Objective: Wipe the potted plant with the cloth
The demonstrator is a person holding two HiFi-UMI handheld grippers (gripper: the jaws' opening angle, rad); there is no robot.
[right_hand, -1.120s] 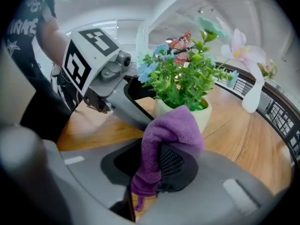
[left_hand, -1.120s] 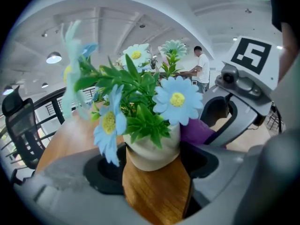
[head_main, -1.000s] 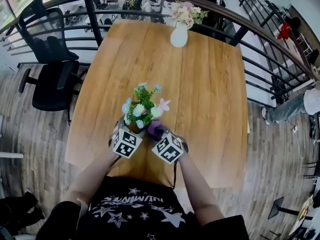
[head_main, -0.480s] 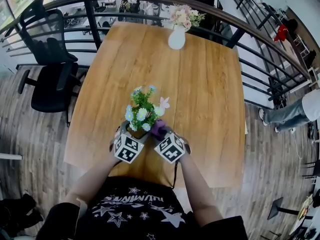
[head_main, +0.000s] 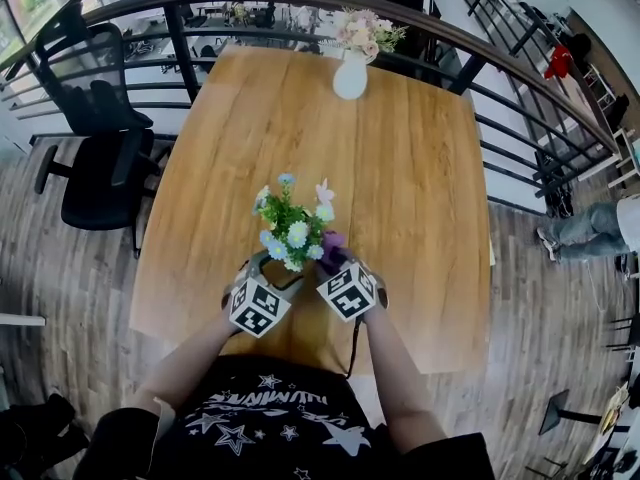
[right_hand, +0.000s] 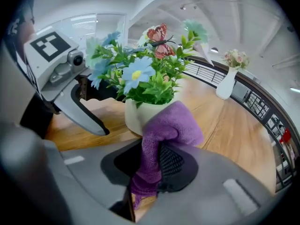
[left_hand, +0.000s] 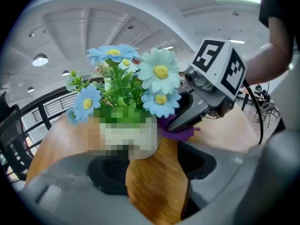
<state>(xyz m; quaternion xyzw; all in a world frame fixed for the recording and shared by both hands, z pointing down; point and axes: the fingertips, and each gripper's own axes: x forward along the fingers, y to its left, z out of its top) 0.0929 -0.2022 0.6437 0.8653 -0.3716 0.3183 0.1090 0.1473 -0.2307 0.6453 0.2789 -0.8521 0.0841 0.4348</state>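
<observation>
Near the counter's [head_main: 400, 168] front edge, right claw [right_hand: 152, 165] clamps purple cloth [right_hand: 171, 125] against potted plant [right_hand: 140, 86]; left claw [left_hand: 147, 156], jaws apart and just narrowing, has the pot between them.

The wooden worktop [head_main: 400, 168] stands on a plank floor [head_main: 80, 288]. A black railing [head_main: 480, 68] curves round its far side. A black office chair [head_main: 100, 158] stands at the left, and a white vase [head_main: 350, 76] sits at the far edge.

potted plant [head_main: 290, 230] on table [head_main: 420, 168], cloth [head_main: 332, 249] right of it; vase [head_main: 350, 76] behind
</observation>
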